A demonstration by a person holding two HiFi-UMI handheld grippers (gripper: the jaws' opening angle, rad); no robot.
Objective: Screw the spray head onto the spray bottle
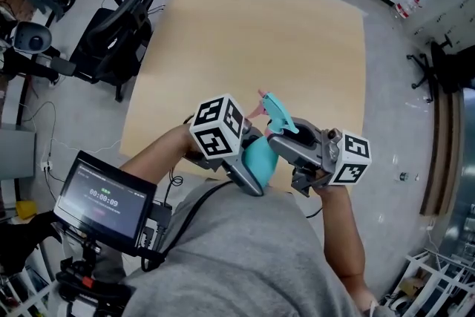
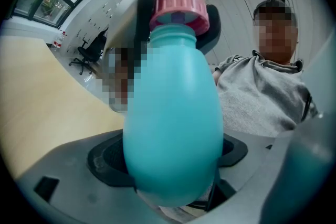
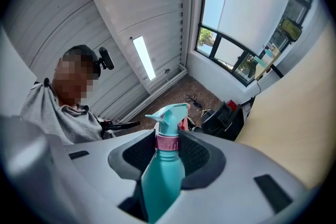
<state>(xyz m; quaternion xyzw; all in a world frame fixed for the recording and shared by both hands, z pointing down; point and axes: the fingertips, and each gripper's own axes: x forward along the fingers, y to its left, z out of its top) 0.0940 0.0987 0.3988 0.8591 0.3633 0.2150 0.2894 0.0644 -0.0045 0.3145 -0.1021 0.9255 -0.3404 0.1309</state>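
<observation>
Bench [image 1: 260, 33] below the spray bottle [image 2: 173, 113], near edge roughly underneath it; bottle off the surface, up in the air close to the person's torso [image 1: 245, 256]. Left hand-held gripper [image 2: 173, 165] clenched on the bottle's teal belly, one pad pressed to each side, neck end pointing away from the jaws. Right hand-held gripper [image 3: 168, 150] at the top of the bottle, grasping the spray head [image 3: 169, 113] by its pink collar [image 2: 178, 5], a dark pad touching either side. Spray head seated on the bottle's neck, in line with the body, nozzle beyond the neck. Collar down against the bottle's shoulder, no gap readable between the two. Judging by that: mating done, threads at least started, probably most of the way in. Can't tell from here whether snug or just sitting on a turn or two. Left to do, best guess: more turns of the collar against the fixed bottle until firm, then letting go at the top and setting the bottle down on the bench. Main risk: cross-threading if tilted; looks straight at this point.
</observation>
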